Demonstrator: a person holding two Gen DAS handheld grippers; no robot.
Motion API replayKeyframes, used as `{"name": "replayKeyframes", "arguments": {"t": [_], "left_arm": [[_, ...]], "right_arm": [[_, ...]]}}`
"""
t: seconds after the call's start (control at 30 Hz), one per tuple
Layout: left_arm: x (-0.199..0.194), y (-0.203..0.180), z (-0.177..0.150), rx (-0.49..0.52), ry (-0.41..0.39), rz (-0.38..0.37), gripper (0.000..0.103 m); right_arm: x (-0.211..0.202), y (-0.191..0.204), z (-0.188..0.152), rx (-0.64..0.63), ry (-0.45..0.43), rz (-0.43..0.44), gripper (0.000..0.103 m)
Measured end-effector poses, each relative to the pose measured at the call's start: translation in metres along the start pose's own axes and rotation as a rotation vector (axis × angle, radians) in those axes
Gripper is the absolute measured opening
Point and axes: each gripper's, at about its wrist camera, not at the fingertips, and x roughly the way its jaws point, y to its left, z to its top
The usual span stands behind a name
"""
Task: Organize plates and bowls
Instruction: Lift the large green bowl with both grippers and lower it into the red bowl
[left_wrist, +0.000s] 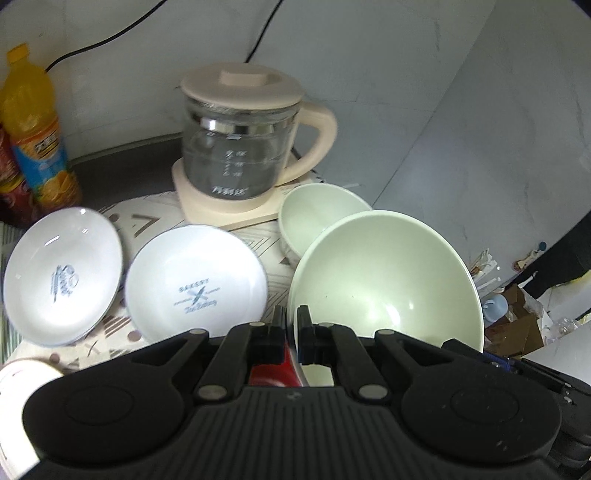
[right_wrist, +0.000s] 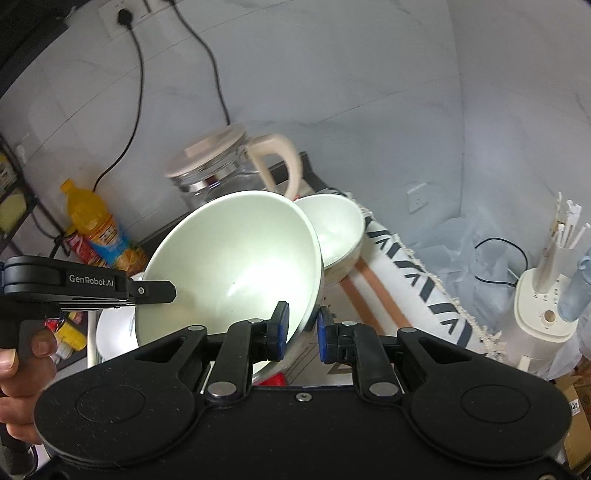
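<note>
Left claw (left_wrist: 291, 325) is clenched on the near rim of the large bowl (left_wrist: 388, 277), one finger inside the rim and one outside. Bowl is lifted and tilted, its opening turned toward the camera. Right claw (right_wrist: 301, 325) is released: its blue pads (right_wrist: 282, 325) stand apart, straddling the bowl's right rim, with a gap visible on the outer side. Contact on the inner pad cannot be confirmed.

Small bowl (left_wrist: 317, 214) stands upright on the patterned cloth (left_wrist: 147, 221), just beyond the large bowl and touching or nearly touching its far edge. Two white plates lie on the cloth at left: plate A (left_wrist: 62, 277) far left, tilted, overlapping the rim of another dish beneath; plate B (left_wrist: 195, 284) just right of it, marked "BAKERY".

Glass kettle (left_wrist: 240, 147) with a cream lid sits on its base at the far centre. Orange bottle (left_wrist: 33, 129) stands at far left against the wall.
</note>
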Motion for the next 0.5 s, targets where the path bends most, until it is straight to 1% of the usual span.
{"name": "replayKeyframes", "arguments": {"t": [0.5], "left_arm": [[-0.002,0.032,-0.036,-0.091,0.044,0.069,0.004]], "right_arm": [[0.016,0.024,-0.018,-0.069,0.082,0.059,0.016]]}}
